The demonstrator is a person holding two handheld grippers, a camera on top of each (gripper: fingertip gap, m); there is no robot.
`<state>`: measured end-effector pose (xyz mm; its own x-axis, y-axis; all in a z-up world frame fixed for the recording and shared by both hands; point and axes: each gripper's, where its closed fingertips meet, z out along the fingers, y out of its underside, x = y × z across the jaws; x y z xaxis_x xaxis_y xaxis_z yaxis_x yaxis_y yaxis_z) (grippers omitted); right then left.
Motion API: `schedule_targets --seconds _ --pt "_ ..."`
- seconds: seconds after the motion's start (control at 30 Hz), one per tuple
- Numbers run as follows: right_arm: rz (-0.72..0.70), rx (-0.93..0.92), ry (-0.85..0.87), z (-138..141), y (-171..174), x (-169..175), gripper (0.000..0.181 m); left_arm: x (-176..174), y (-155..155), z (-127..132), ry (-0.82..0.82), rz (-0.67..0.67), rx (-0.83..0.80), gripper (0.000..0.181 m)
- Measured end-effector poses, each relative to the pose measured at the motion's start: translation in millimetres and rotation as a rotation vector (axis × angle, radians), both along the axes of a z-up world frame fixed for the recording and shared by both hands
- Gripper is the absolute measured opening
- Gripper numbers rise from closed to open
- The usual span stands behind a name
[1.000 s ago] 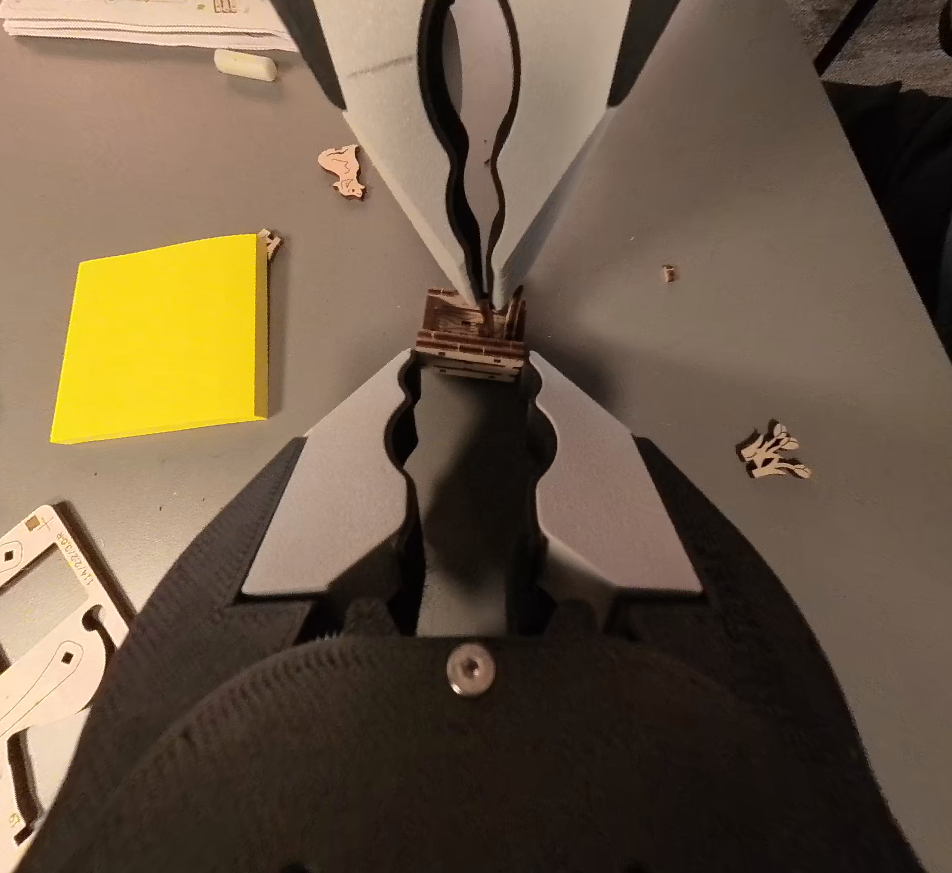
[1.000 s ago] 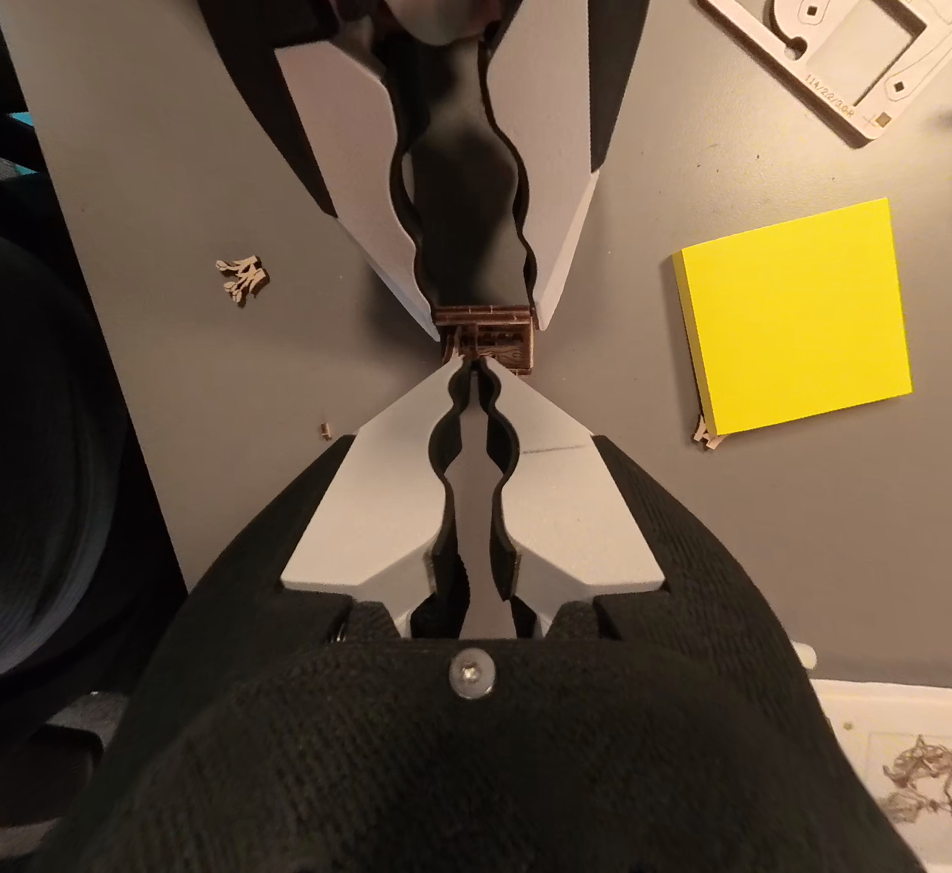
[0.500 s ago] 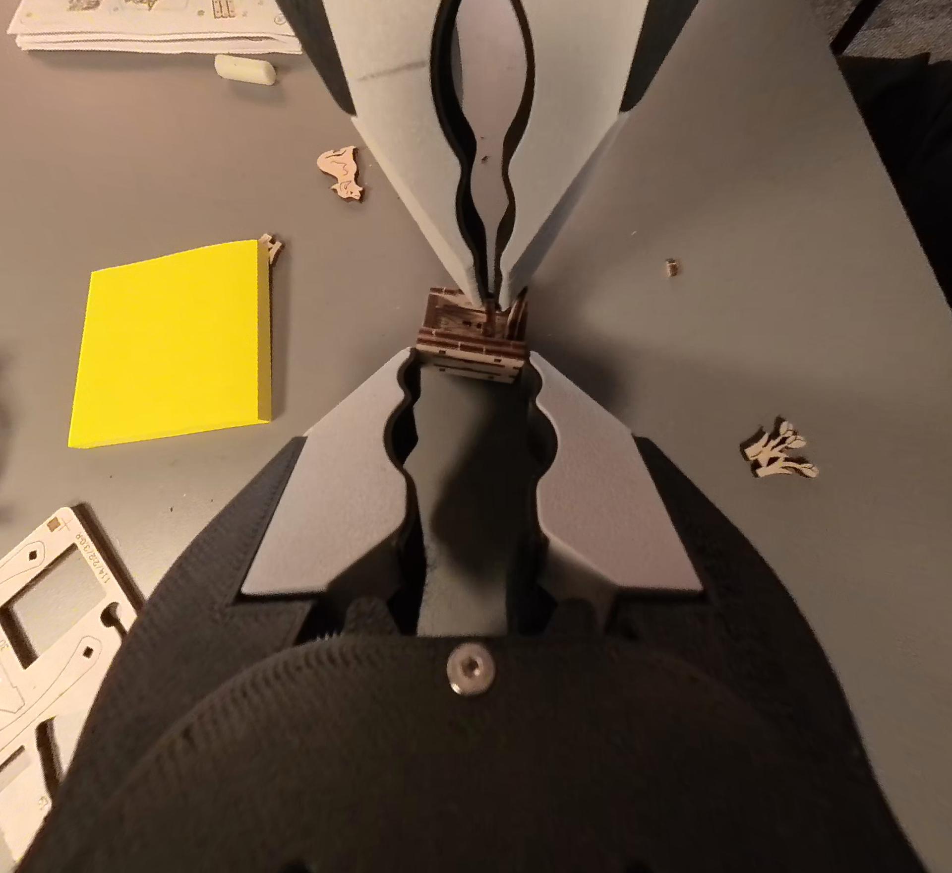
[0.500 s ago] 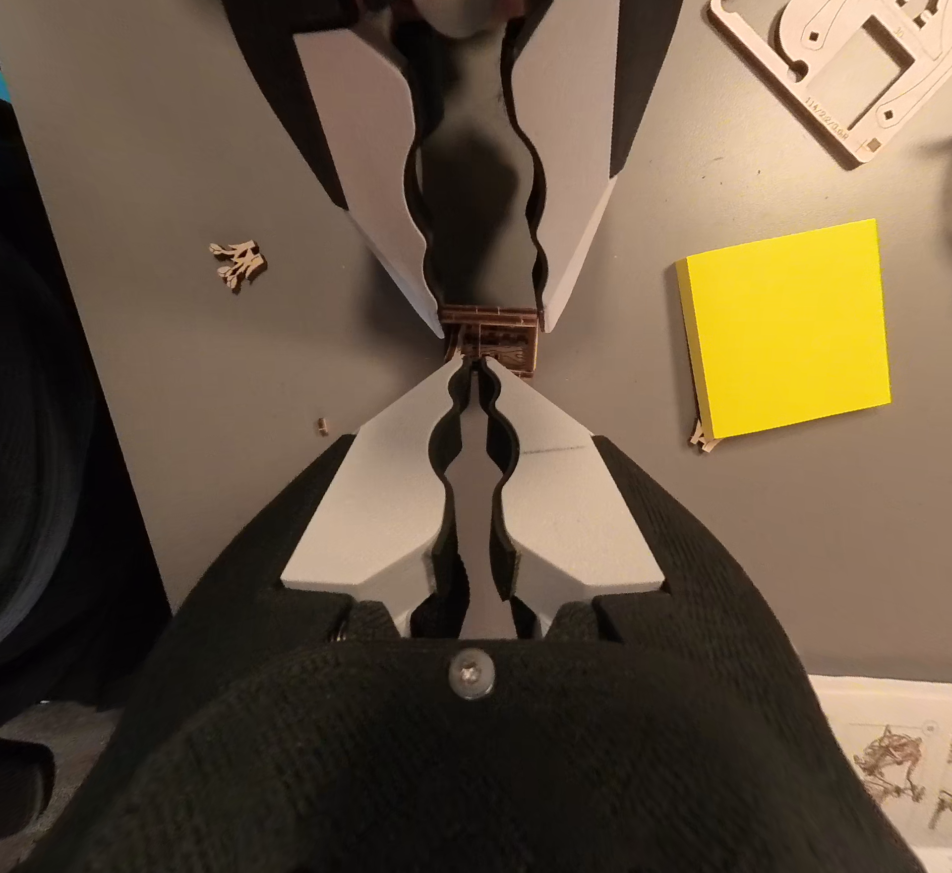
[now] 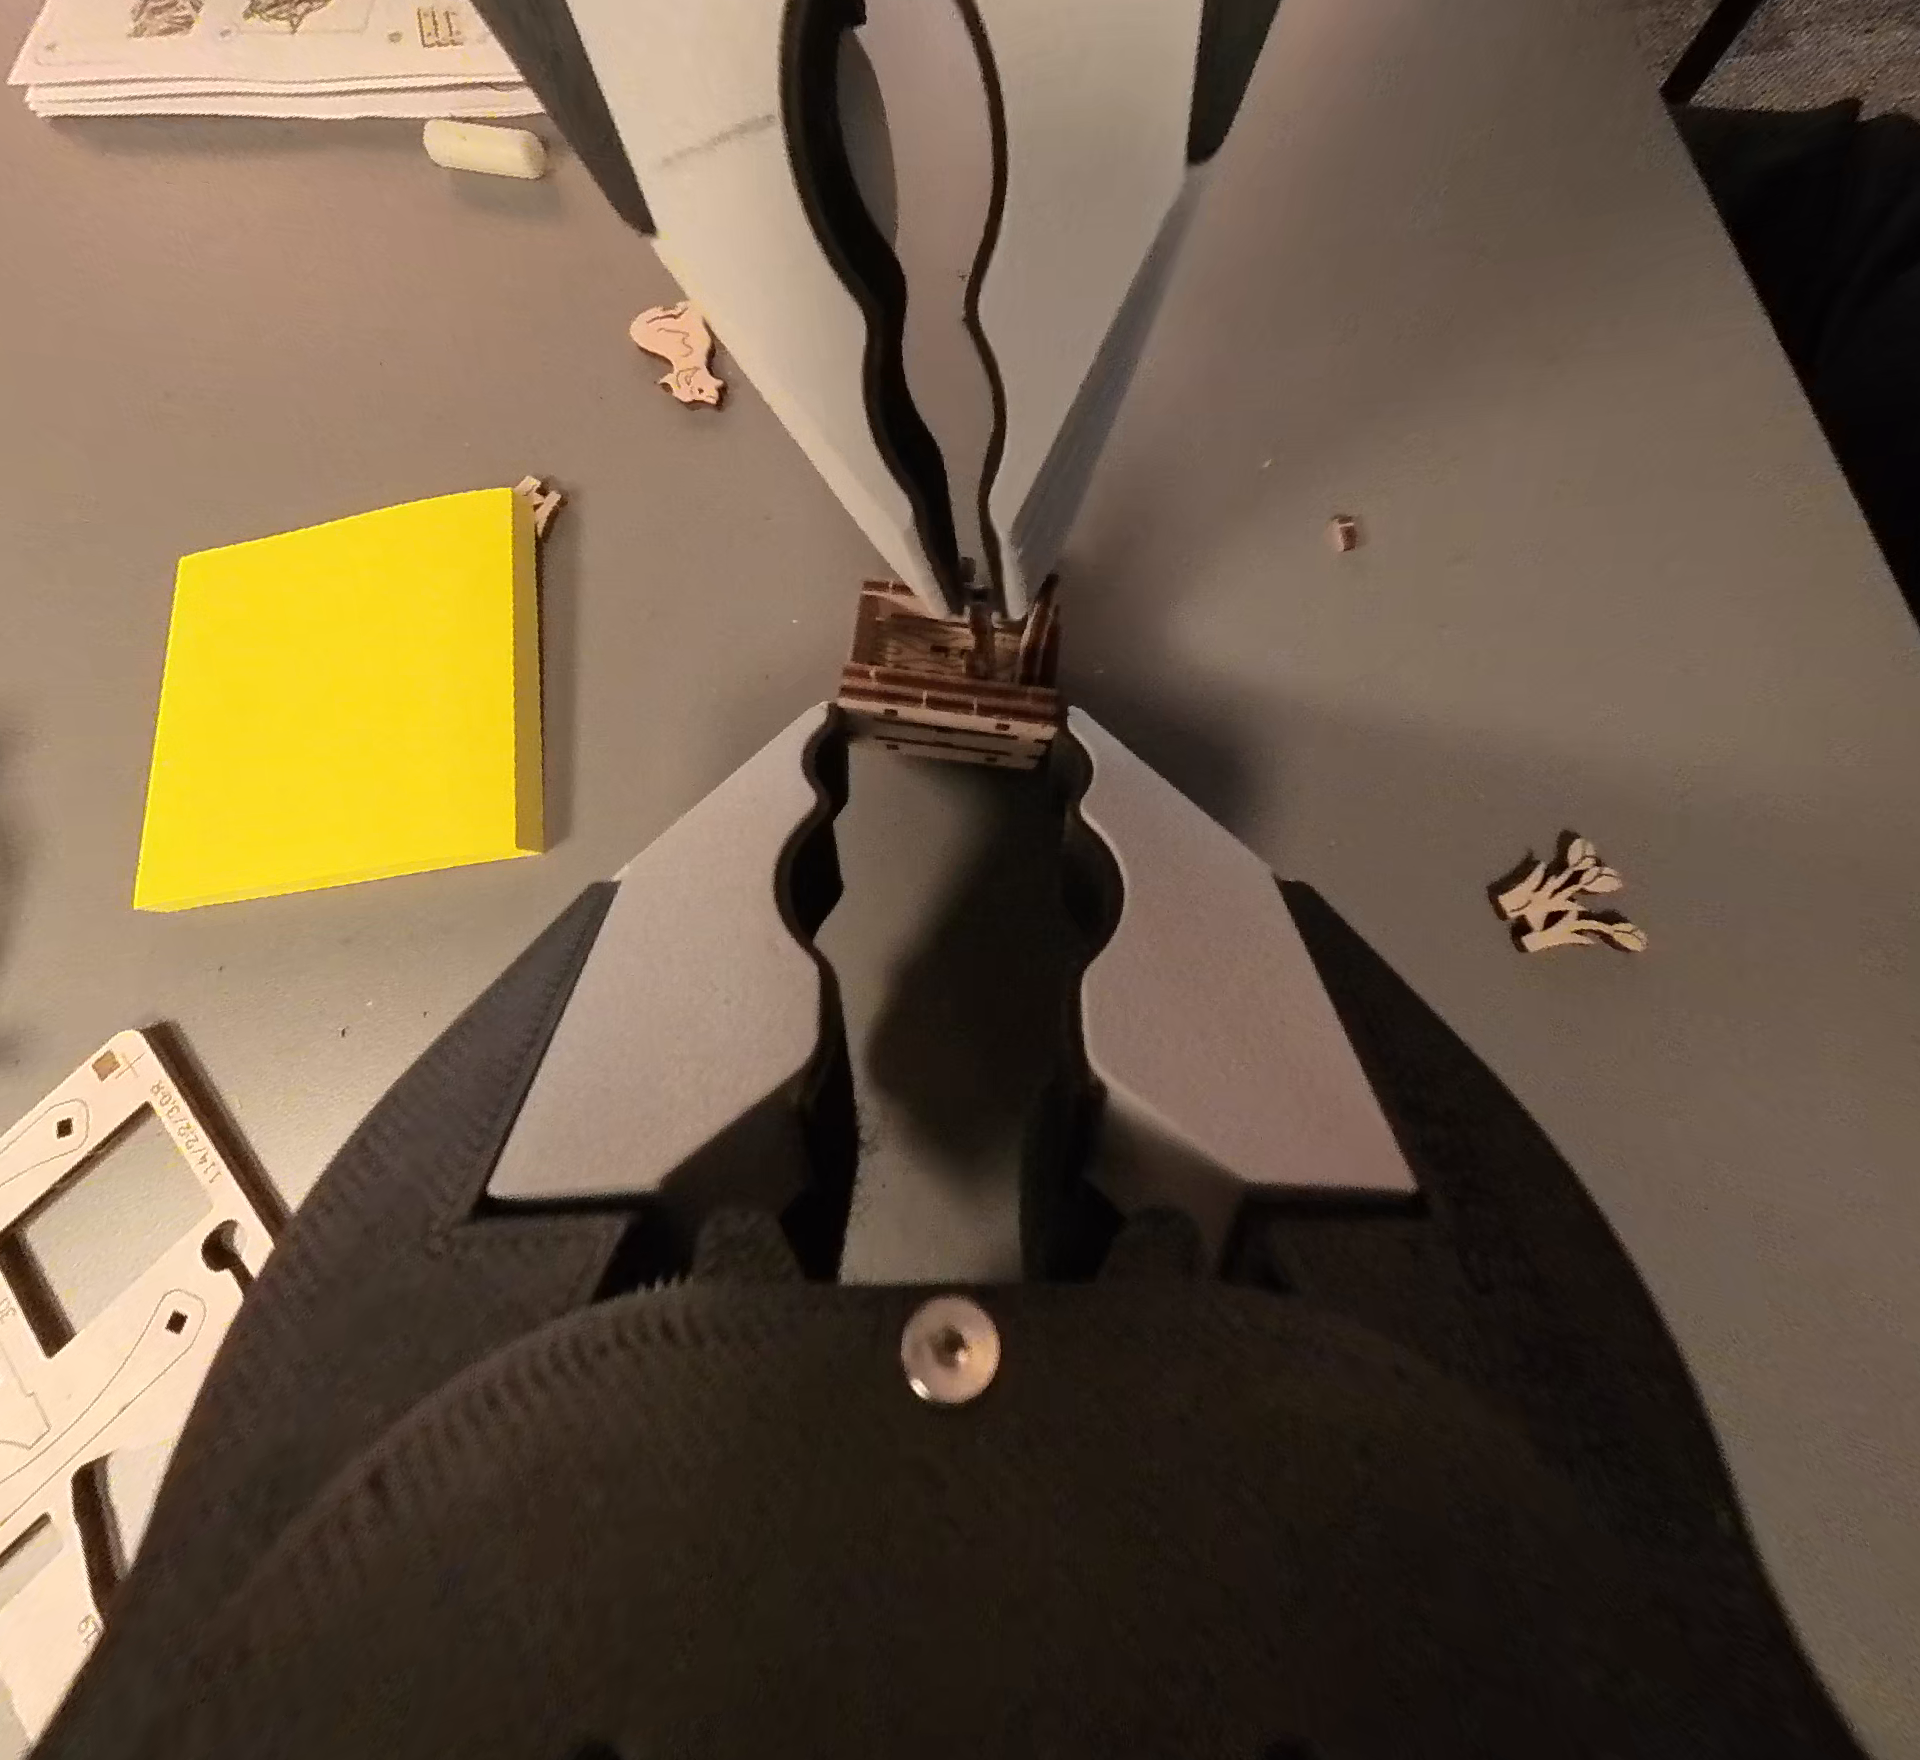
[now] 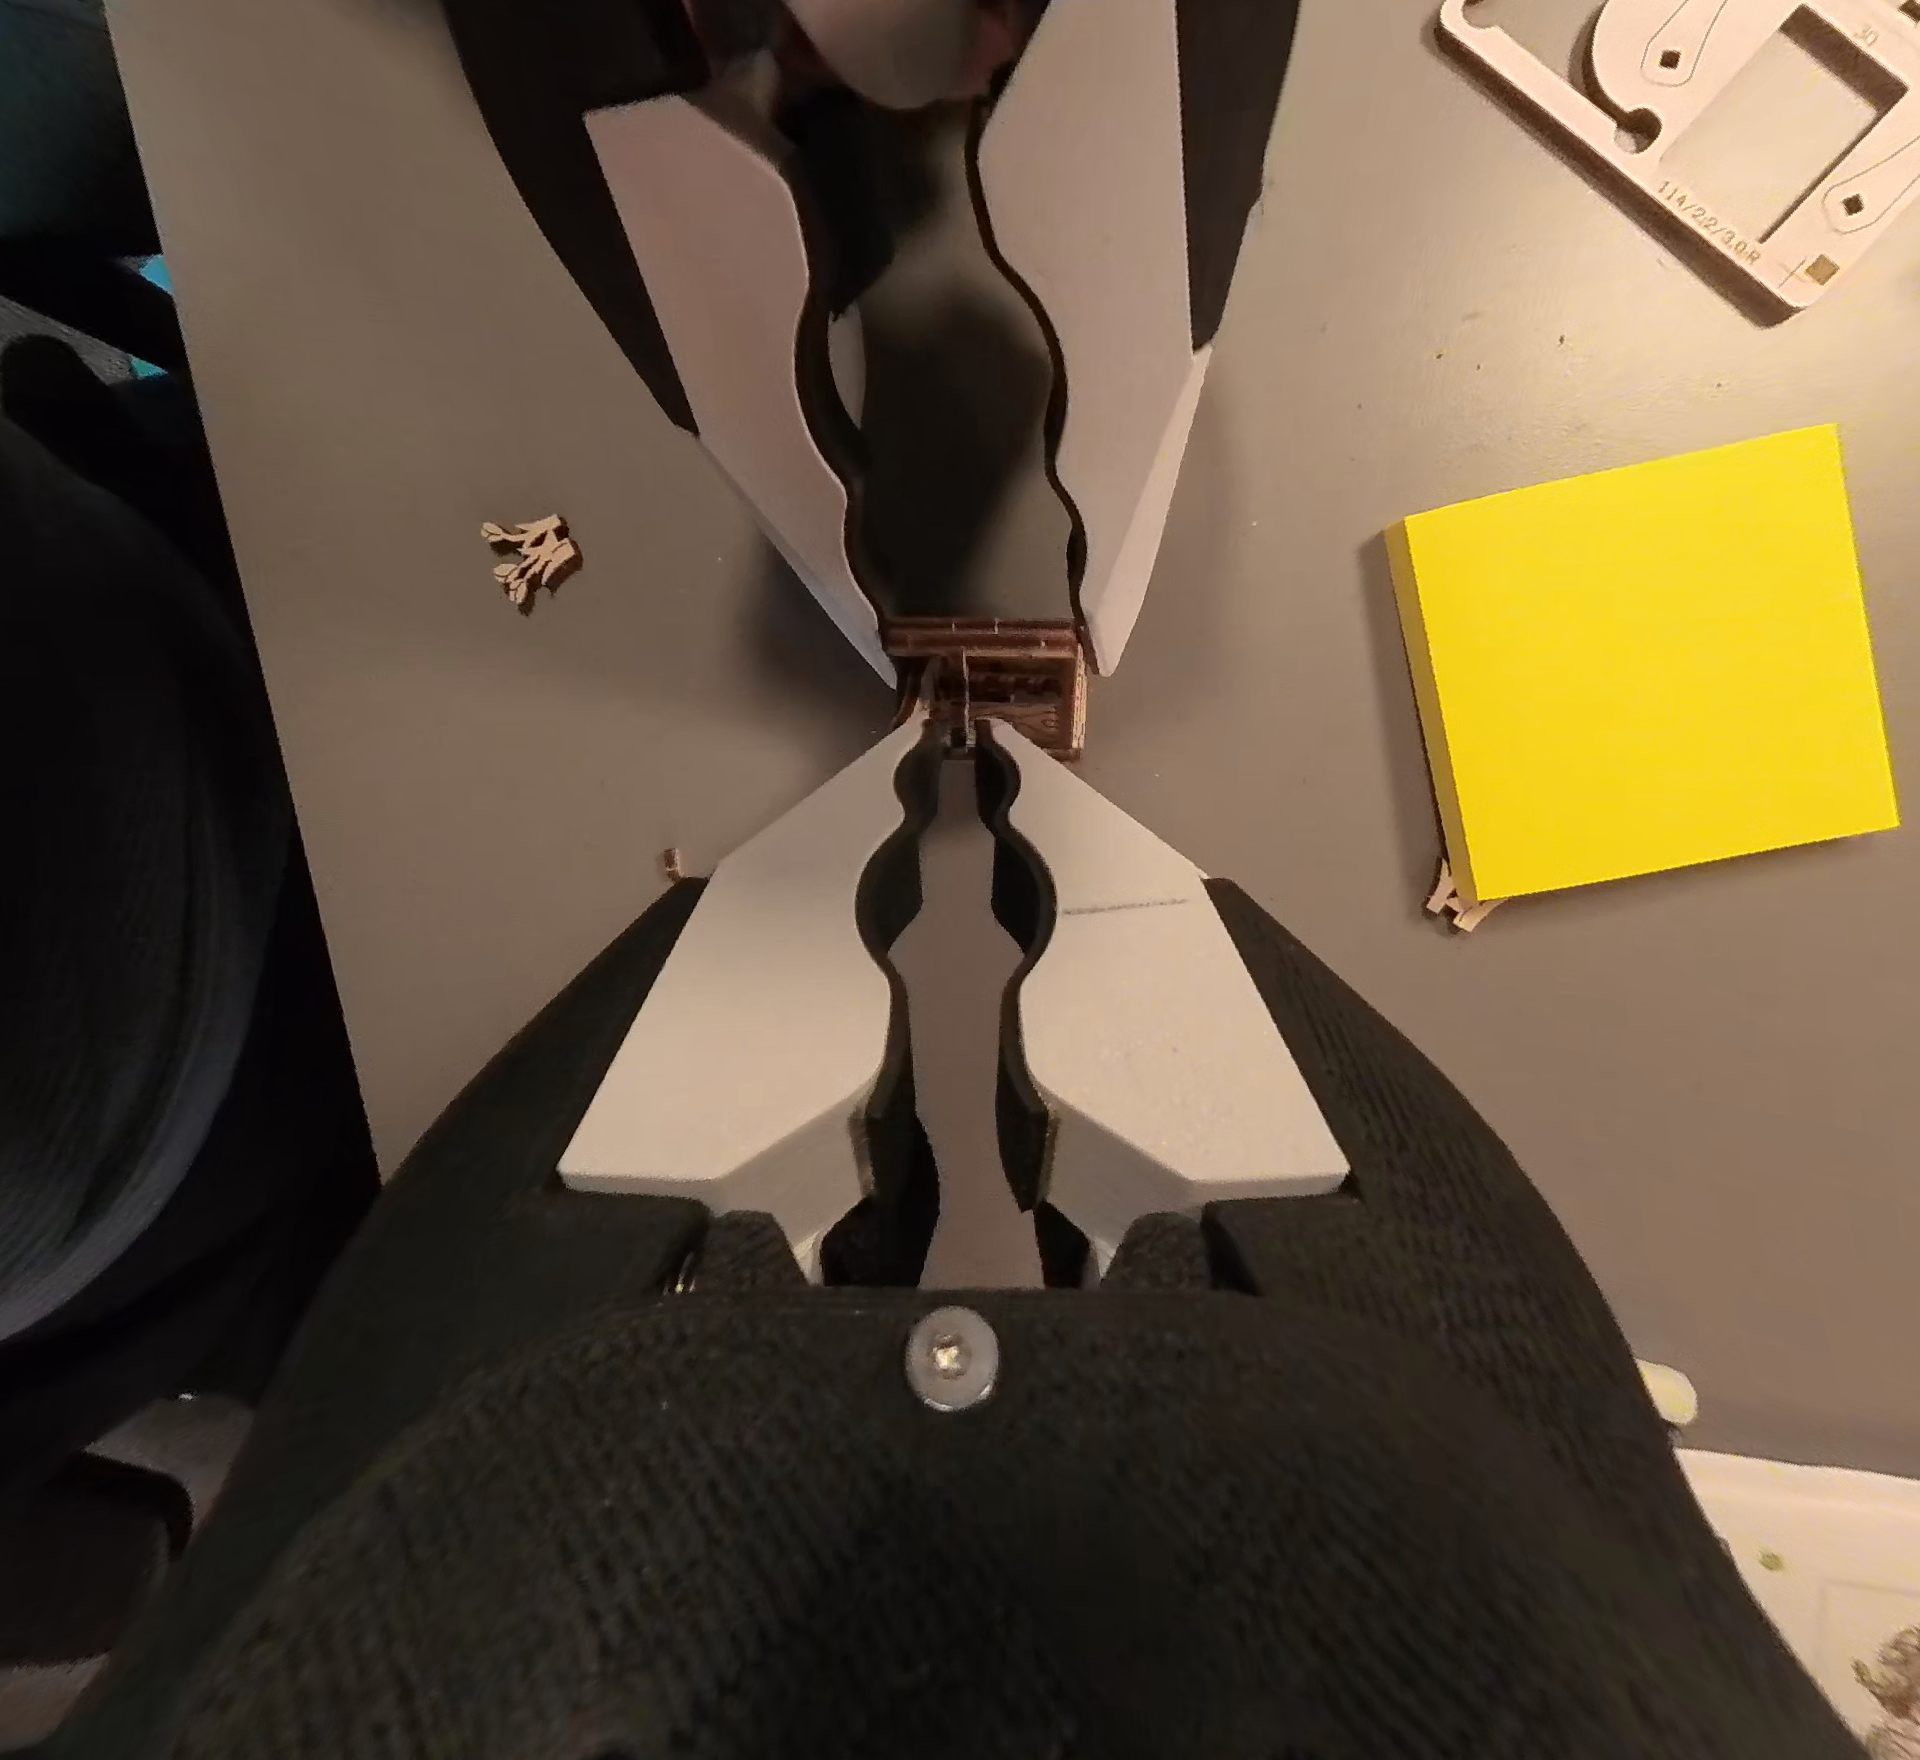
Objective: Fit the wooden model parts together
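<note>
A small wooden model box with a brick pattern is gripped by its sides in my left gripper, just above the grey table. My right gripper faces it tip to tip. It is nearly closed on a thin small wooden part that stands in the open top of the box. The right gripper shows from above in the left wrist view. The left gripper shows at the top of the right wrist view. How deep the part sits is hidden by the fingertips.
A yellow sticky pad lies to the left, with a cut-out wooden sheet beside it and an instruction booklet at the back. Loose cut pieces lie around. The table edge runs close on the right. Only a small space, under 4 cm, lies between the two pairs of fingers.
Both grippers keep their hold at the same spot. The right gripper has rocked slightly from side to side against the box, and the views have shifted a little.
</note>
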<state>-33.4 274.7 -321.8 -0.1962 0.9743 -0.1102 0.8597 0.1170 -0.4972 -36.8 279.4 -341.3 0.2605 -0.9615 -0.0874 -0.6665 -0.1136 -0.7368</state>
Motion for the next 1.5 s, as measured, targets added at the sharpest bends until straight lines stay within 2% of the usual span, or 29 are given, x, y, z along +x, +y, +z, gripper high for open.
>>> schedule_targets --seconds 0.43,0.63,0.8,0.93,1.07,1.23,1.37,1.5 --pt "0.008 0.006 0.01 -1 0 -2 0.001 0 0 0 0.0 0.002 -0.004 0.038" --pt "-0.087 -0.075 0.122 16 2 10 0.016 0 0 0 -0.007 0.0 -0.004 0.038" --pt "-0.075 -0.126 0.193 15 -37 17 0.021 0 0 0 -0.012 0.001 -0.006 0.038" --pt "-0.063 -0.06 0.199 -5 -67 8 0.026 1 0 0 -0.014 0.004 -0.002 0.038" --pt "-0.071 -0.059 0.217 -13 -88 -7 0.027 1 0 0 -0.023 0.006 -0.005 0.038" --pt "-0.102 -0.032 0.183 -17 -101 -19 0.032 1 0 0 -0.025 0.01 -0.005 0.038" --pt "-0.181 -0.007 0.188 -15 -104 -24 0.038 1 1 0 -0.028 0.015 -0.005 0.038" --pt "-0.228 0.103 0.178 -20 -102 -23 0.038 1 1 0 -0.033 0.017 -0.002 0.038"
